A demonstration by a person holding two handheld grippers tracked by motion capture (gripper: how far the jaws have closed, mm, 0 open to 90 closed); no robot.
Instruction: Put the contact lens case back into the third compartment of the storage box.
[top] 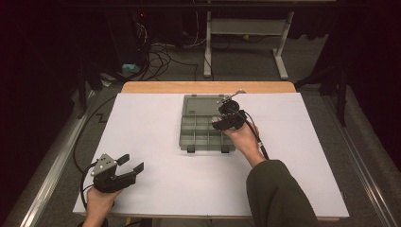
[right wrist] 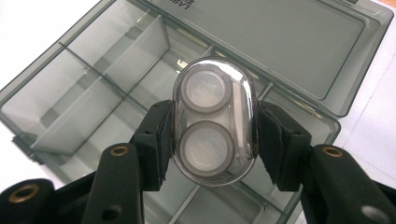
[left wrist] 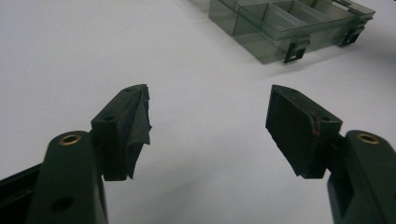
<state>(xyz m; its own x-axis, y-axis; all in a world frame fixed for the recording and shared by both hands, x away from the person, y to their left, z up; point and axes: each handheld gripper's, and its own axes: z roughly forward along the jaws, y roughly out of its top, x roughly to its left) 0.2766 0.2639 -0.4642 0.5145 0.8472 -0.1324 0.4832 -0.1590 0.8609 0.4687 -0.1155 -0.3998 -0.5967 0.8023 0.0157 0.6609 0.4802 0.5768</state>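
Right gripper [top: 226, 115], high view: we see it over the right half of the open compartment box [top: 201, 137] at mid-table. Left gripper [top: 130, 163] rests near left on the white sheet [top: 156, 189], well apart.

Left gripper view: its jaws stand spread with nothing between; one pad's [left wrist: 137, 126] lining peels loose.

Right gripper view: the pads clamp a clear oval case [right wrist: 214, 121] by its smooth curved sides above the compartments. We judge it may squirt out or land astride a divider [right wrist: 107, 70].

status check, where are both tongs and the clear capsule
Right tongs shut on clear oval two-disc capsule, over open grey compartment box. Left tongs open, empty. Nothing blocking.
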